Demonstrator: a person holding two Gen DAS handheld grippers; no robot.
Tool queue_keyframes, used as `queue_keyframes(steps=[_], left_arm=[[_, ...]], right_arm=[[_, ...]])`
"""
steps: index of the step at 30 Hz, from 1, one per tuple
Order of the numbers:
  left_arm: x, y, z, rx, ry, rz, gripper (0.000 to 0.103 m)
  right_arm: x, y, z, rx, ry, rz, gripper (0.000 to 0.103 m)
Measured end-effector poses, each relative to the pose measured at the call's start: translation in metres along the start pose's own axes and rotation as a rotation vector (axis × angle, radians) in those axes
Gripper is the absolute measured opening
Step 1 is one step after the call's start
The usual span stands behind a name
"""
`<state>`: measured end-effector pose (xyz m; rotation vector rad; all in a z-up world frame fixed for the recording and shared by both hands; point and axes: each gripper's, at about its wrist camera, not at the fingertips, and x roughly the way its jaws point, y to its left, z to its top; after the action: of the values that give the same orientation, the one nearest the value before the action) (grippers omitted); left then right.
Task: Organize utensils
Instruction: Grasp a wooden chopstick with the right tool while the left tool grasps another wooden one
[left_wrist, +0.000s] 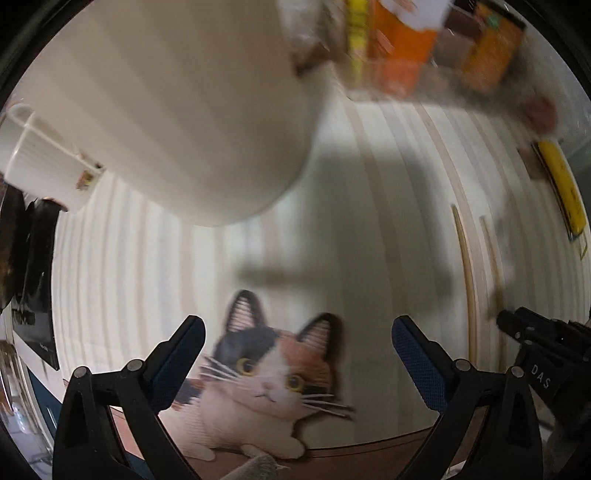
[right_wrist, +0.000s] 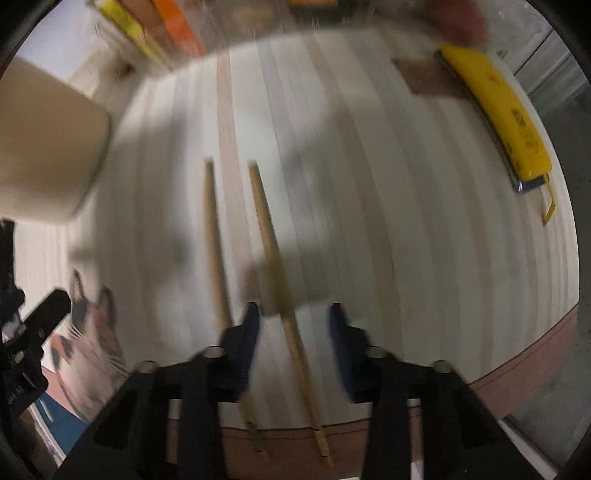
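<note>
Wooden chopsticks (right_wrist: 271, 254), two of them, lie side by side and slightly apart on the pale striped desk (right_wrist: 388, 221). The right claw (right_wrist: 293, 317) points down over them, jaws part open astride the right-hand stick, pads not touching it. The left claw (left_wrist: 297, 334) stands wide open and empty above a cat picture (left_wrist: 273, 373), near a white cup (left_wrist: 192, 110).
</note>
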<state>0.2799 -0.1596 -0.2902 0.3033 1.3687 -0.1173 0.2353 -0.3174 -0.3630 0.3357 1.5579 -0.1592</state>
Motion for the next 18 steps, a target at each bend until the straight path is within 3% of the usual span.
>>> queue_keyframes(steps=[2,11,14,15,17,18], left_arm=[[0.004,-0.015,-0.002,0.021,0.019,-0.013,0.103],[0.015,-0.103,-0.001,0.099,0.075,-0.149,0.102],[0.024,-0.123,0.000,0.125,0.089,-0.155,0.082],[0.027,-0.126,-0.001,0.129,0.092,-0.149,0.069],[0.023,-0.131,-0.002,0.134,0.043,-0.142,0.057],[0.021,-0.134,-0.002,0.141,0.027,-0.143,0.044]], right_arm=[[-0.001,-0.003,-0.005,-0.022,-0.009,-0.042,0.007],[-0.009,-0.083,-0.019,0.129,-0.007,-0.063,0.007],[-0.011,-0.105,-0.025,0.164,-0.007,-0.062,0.007],[-0.011,-0.111,-0.027,0.176,-0.009,-0.057,0.007],[-0.012,-0.120,-0.030,0.192,-0.011,-0.054,0.007],[-0.012,-0.124,-0.032,0.196,-0.012,-0.050,0.007]])
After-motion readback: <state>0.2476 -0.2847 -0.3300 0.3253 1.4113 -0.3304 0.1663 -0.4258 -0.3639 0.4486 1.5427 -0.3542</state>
